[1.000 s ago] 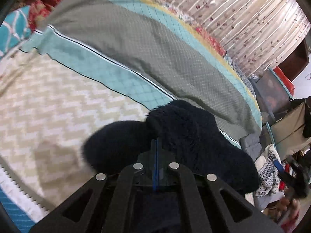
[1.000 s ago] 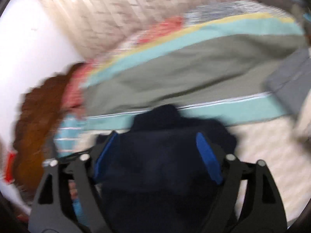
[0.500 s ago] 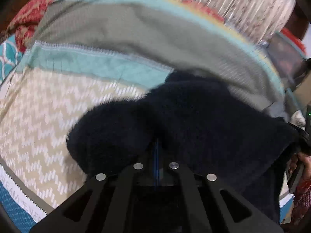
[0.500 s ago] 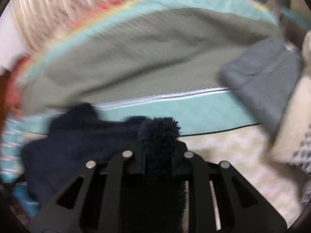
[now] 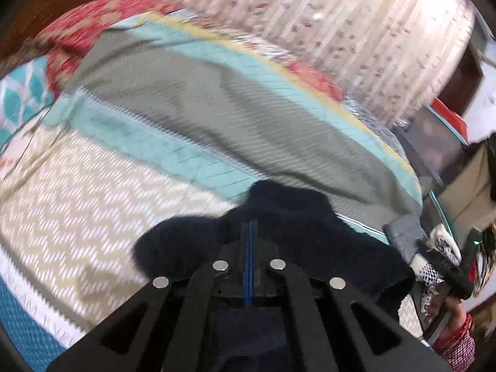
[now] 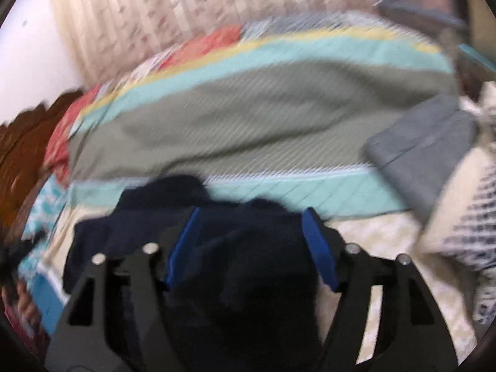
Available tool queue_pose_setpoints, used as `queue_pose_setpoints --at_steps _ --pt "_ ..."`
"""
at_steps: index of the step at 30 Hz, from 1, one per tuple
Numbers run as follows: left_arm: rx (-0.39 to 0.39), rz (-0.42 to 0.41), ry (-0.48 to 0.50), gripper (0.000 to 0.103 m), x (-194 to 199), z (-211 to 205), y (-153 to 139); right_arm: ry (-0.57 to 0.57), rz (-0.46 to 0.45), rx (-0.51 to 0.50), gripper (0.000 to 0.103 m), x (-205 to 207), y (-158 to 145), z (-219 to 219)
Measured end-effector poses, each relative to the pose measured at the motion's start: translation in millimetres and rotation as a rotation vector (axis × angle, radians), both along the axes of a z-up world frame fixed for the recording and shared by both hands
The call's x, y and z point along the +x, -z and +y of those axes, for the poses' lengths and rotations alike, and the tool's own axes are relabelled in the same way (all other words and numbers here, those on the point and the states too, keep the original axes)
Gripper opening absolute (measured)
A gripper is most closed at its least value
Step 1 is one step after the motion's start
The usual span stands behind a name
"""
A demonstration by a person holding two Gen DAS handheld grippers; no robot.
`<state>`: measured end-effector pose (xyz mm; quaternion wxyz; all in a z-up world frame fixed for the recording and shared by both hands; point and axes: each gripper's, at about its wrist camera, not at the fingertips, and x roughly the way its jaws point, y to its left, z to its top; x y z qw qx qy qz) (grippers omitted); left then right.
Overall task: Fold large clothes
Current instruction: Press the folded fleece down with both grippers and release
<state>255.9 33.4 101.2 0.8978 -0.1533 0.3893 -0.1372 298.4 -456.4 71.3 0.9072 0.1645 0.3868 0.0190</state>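
Observation:
A dark navy fleece garment [image 5: 294, 217] lies bunched over the zigzag-patterned bed cover. My left gripper [image 5: 249, 232] is shut on an edge of the fleece, its blue pads pressed together with cloth around them. In the right wrist view the same fleece [image 6: 248, 248] fills the space between the jaws of my right gripper [image 6: 251, 217], which stand wide apart. The blue pads [image 6: 183, 241] are on either side of the cloth without pinching it. Both views are motion-blurred.
The bed carries a grey, teal and yellow striped quilt [image 5: 217, 99] beyond the fleece. A folded grey garment [image 6: 424, 148] and a black-and-white knit item [image 6: 474, 232] lie at the right. Curtains [image 5: 341, 31] hang behind the bed. A red pillow [image 5: 86, 31] sits at the head.
My right gripper, shut on the fleece half a second ago, now stands open around it. My left gripper stays shut on the fleece, and the cloth bunch has shifted nearer to it.

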Motion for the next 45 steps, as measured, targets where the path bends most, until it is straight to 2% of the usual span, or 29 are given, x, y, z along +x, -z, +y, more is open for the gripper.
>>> queue_pose_setpoints --at_steps 3,6,8,10,13,17,21,24,27,29,31,34,36,38,39,41,43,45 --pt "0.024 -0.017 0.098 0.027 12.1 -38.1 0.6 -0.115 0.083 -0.024 0.057 5.9 32.0 39.6" --pt "0.098 0.032 0.159 0.027 23.3 -63.7 29.5 -0.213 0.154 -0.059 0.057 -7.2 62.9 67.2" --pt "0.19 0.076 0.152 0.027 26.6 -69.4 58.4 -0.253 0.193 -0.095 0.057 -19.8 81.0 75.1" --pt "0.249 0.123 0.136 0.027 27.3 -63.5 85.8 -0.261 0.195 -0.124 0.057 -27.0 97.5 74.6" --pt "0.276 0.13 0.157 0.028 22.9 -58.4 112.8 -0.229 0.173 -0.071 0.057 -27.7 112.3 61.0" --pt "0.382 0.048 0.171 0.028 14.7 -69.3 117.0 -0.198 0.158 -0.094 0.06 -18.4 118.6 62.6" --pt "0.413 0.02 0.17 0.028 15.5 -73.3 117.9 -0.199 0.156 -0.115 0.062 -17.7 118.8 64.9" --pt "0.47 -0.034 0.171 0.028 8.0 -79.9 120.5 -0.193 0.143 -0.109 0.062 -20.6 117.9 65.7" --pt "0.525 -0.046 0.165 0.029 0.6 -86.1 113.9 -0.182 0.122 -0.111 0.062 -26.2 99.8 69.2" --pt "0.519 -0.056 0.162 0.029 -5.8 -83.3 103.8 -0.164 0.068 -0.089 0.062 -32.0 74.2 68.8" --pt "0.498 -0.062 0.16 0.029 -9.8 -78.5 103.8 -0.154 -0.024 -0.049 0.062 -38.1 41.9 68.0" --pt "0.468 -0.077 0.145 0.029 -13.5 -72.0 111.0 -0.132 -0.029 -0.04 0.062 -25.6 27.1 70.1" --pt "0.464 -0.097 0.136 0.029 -16.6 -72.1 113.7 -0.098 0.067 -0.045 0.062 -4.9 45.6 69.5" --pt "0.483 -0.116 0.143 0.029 -19.9 -74.3 117.3 -0.061 0.244 -0.079 0.062 14.7 89.2 66.1" --pt "0.488 -0.12 0.153 0.029 -19.0 -75.8 117.6 -0.064 0.278 -0.098 0.063 17.5 108.3 68.3" --pt "0.497 -0.11 0.164 0.029 -17.9 -76.3 112.5 -0.065 0.258 -0.18 0.064 18.6 102.9 80.3" --pt "0.457 -0.074 0.194 0.029 -16.6 -66.1 92.2 -0.063 0.261 -0.173 0.064 19.2 95.5 81.3" --pt "0.393 -0.105 0.19 0.029 -23.0 -39.3 64.8 -0.076 0.255 -0.158 0.064 15.2 95.0 76.8"
